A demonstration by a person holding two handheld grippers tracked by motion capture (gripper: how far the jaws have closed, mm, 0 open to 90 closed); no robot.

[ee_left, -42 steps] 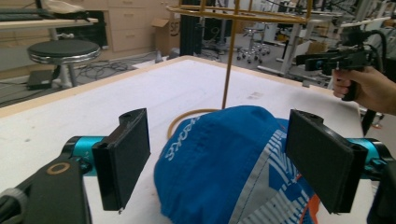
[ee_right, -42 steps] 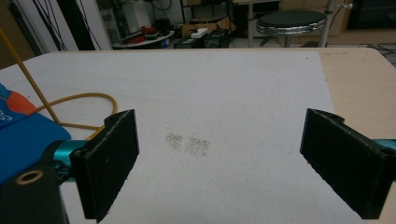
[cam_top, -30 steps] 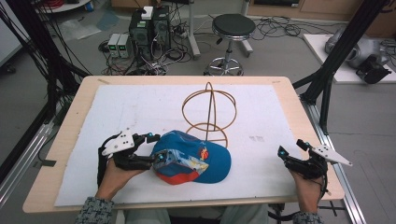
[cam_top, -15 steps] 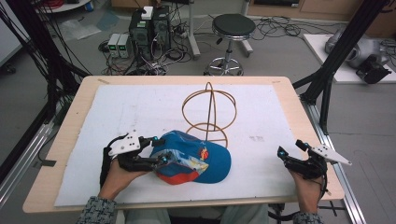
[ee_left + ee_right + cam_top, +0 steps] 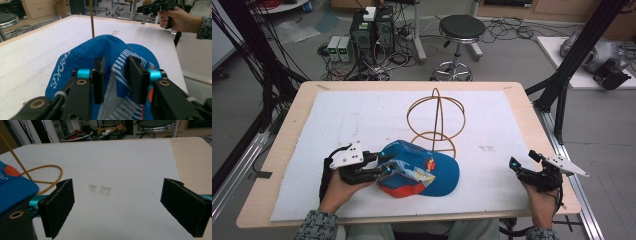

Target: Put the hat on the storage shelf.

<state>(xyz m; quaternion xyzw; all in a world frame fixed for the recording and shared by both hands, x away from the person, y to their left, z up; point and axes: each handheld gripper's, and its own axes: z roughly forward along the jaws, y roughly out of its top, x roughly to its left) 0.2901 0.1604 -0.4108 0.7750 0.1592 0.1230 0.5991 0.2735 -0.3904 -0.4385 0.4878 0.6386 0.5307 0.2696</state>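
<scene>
Blue cap (image 5: 422, 170) lying crown-up on the white mat of the desk (image 5: 282, 145), near the front edge, just in front of the wire stand (image 5: 436, 122). Long axis running left-right — brim toward the right. Left hand-held gripper (image 5: 116, 75) at the cap's back end, jaws part-open around a fabric ridge, probably to pinch and lift. Right hand-held gripper (image 5: 117, 207) well apart — jaws wide, empty, likely waiting.

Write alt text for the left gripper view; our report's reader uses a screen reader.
Two black fingers straddle a fold of a blue cap on a white mat, a gap still between them. Behind stands a thin wire stand; a hand holds the other gripper at top right.
</scene>
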